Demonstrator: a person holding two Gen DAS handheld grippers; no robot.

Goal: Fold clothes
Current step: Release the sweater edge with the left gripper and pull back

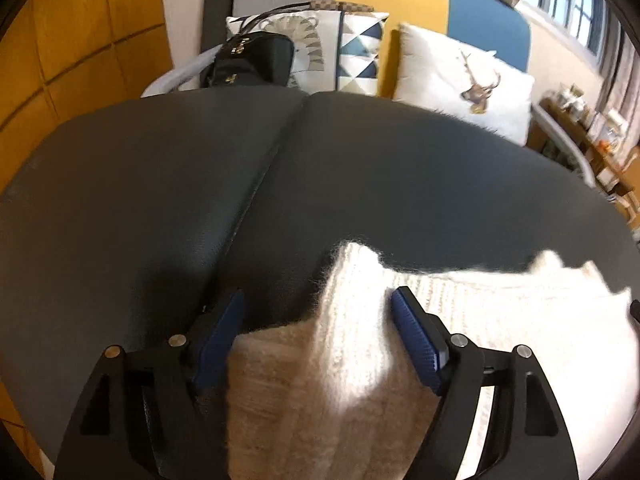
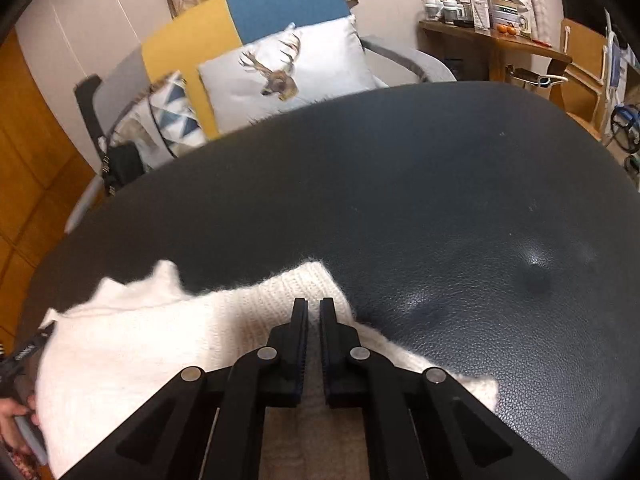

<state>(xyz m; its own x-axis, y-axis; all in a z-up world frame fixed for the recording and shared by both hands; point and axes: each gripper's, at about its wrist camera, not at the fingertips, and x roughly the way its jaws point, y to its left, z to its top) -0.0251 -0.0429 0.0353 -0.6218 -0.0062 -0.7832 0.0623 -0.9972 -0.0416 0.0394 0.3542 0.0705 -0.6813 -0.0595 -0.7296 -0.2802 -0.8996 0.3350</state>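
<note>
The cream fuzzy knitted sweater (image 1: pixel 460 320) lies at the near edge of the dark leather-look worktop (image 1: pixel 160 180), towards its right side in the left wrist view. Our left gripper (image 1: pixel 318 312) stands with its blue pads apart, a raised ridge of knit running between them but not pinched. To fold well, we judge we should close low on that ridge and catch both layers.

In the right wrist view the sweater (image 2: pixel 140 340) spreads left along the near edge. Our right gripper (image 2: pixel 314 308) has its jaws drawn together over a corner of the knit; whether any fabric is caught we cannot tell. We should confirm a hold before lifting, then carry both hands level so the fold lands straight.
</note>
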